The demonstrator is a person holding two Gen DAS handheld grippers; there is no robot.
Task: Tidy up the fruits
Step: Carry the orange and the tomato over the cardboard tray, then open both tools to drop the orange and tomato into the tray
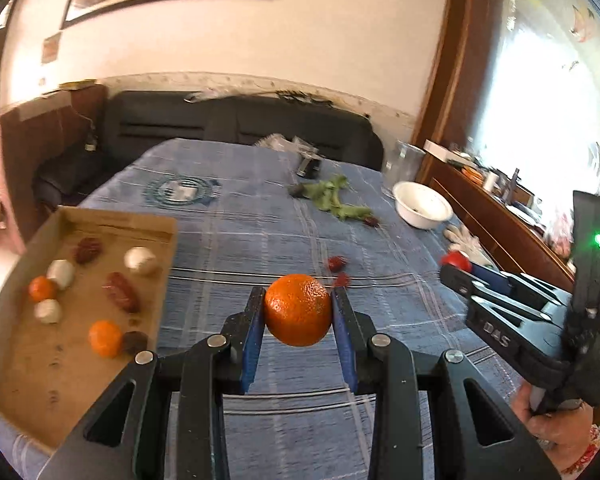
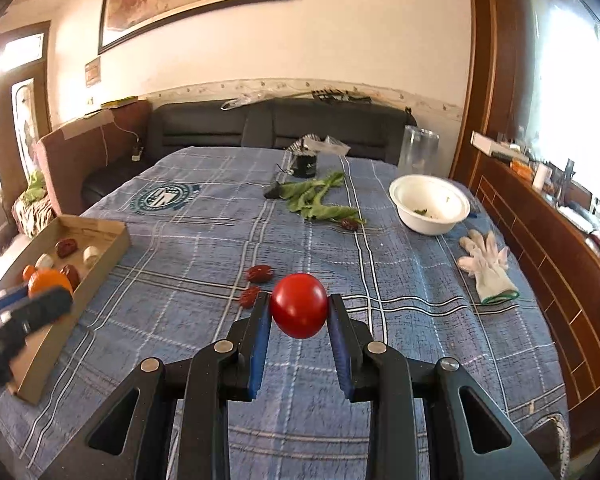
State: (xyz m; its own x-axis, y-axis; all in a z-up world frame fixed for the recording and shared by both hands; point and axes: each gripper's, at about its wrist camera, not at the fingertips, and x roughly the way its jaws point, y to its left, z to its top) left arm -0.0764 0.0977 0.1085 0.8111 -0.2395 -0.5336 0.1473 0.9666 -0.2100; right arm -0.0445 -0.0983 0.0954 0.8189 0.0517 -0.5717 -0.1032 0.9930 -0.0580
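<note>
My left gripper (image 1: 298, 300) is shut on an orange (image 1: 298, 310) and holds it above the blue plaid cloth, just right of the cardboard tray (image 1: 20, 360). The tray holds several fruits: small oranges, red dates and white round ones. My right gripper (image 2: 299, 304) is shut on a red tomato (image 2: 299, 306) above the cloth. It also shows in the left wrist view (image 1: 456, 264) at the right. Two red dates (image 2: 260, 273) lie on the cloth ahead of the tomato. Another date (image 2: 350, 224) lies by the greens.
A white bowl (image 2: 430, 222) stands at the far right with white gloves (image 2: 486, 268) nearer. Leafy greens (image 2: 316, 200), a dark cup (image 2: 305, 164) and a clear jar (image 2: 420, 152) are at the back. A sofa lies beyond; a wooden cabinet (image 2: 560, 280) borders the right.
</note>
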